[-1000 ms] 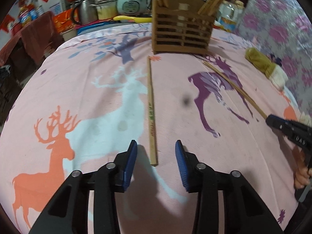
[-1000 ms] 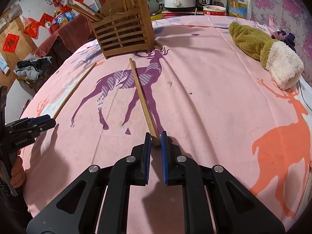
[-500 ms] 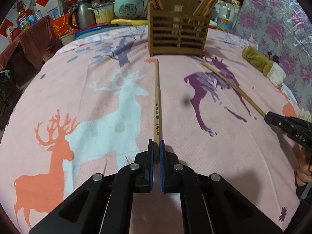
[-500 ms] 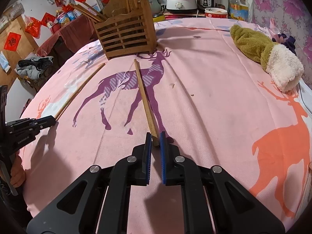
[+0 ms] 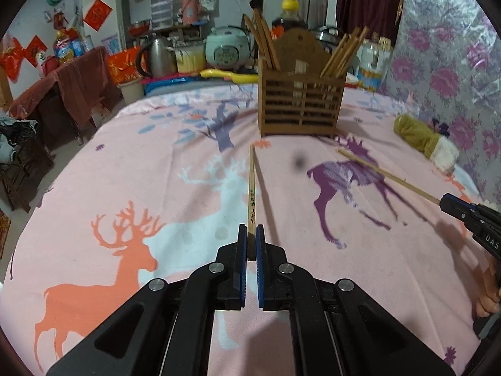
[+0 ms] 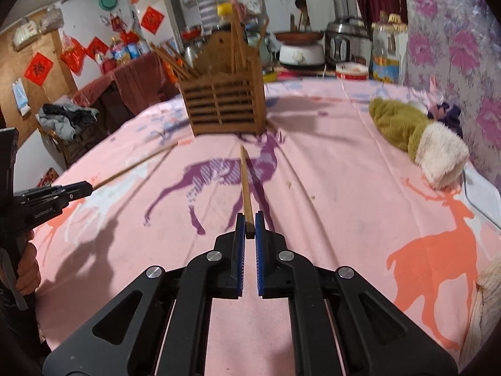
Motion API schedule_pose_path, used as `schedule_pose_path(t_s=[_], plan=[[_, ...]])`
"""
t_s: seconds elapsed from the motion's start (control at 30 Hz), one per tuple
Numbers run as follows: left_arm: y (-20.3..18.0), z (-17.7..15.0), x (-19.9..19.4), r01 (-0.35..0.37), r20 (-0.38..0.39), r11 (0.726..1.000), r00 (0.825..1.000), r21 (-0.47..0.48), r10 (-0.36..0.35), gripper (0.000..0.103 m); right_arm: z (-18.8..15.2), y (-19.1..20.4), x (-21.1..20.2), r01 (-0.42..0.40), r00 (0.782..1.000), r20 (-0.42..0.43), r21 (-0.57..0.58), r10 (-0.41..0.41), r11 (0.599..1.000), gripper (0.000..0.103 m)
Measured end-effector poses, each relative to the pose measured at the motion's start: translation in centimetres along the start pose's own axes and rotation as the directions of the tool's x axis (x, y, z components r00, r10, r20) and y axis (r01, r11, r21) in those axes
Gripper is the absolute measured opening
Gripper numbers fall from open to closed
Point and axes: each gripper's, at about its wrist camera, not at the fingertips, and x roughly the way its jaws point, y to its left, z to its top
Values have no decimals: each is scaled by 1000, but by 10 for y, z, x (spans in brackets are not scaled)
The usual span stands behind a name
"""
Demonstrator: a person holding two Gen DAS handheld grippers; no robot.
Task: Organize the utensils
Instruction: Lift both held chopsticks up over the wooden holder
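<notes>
A brown slatted wooden utensil holder (image 5: 300, 105) stands at the far middle of the pink deer-print table; it also shows in the right wrist view (image 6: 224, 105) with several chopsticks in it. My left gripper (image 5: 250, 235) is shut on the near end of a wooden chopstick (image 5: 251, 185), raised off the cloth and pointing at the holder. My right gripper (image 6: 249, 223) is shut on the near end of a second chopstick (image 6: 245, 185), also lifted. Each gripper shows in the other's view: the right gripper (image 5: 451, 203) and the left gripper (image 6: 84, 188).
A green and white fuzzy sock (image 6: 416, 134) lies at the right of the table. Kitchen pots, a kettle (image 5: 156, 58) and a rice cooker (image 5: 225, 50) stand on counters behind the table. The table edge falls away at the left.
My left gripper closed on its chopstick and lifted it. My right gripper, shut on its chopstick throughout, has also raised it off the cloth. Both views tilted upward.
</notes>
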Motion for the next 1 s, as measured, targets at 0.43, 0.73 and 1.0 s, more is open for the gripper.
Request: schedule_pose_path(t_s=[0.43, 0.73, 1.0], plan=[[-21, 61, -56, -11, 115, 999, 993, 30, 7, 6, 54, 11, -60, -45, 979, 202, 27, 39, 999, 7], [-55, 73, -63, 26, 137, 996, 990, 85, -38, 6, 63, 37, -64, -54, 970, 234, -33, 61, 998, 7], [-78, 59, -61, -34, 204, 988, 979, 150, 3, 6, 63, 39, -64, -77, 966, 246, -31, 82, 997, 7]])
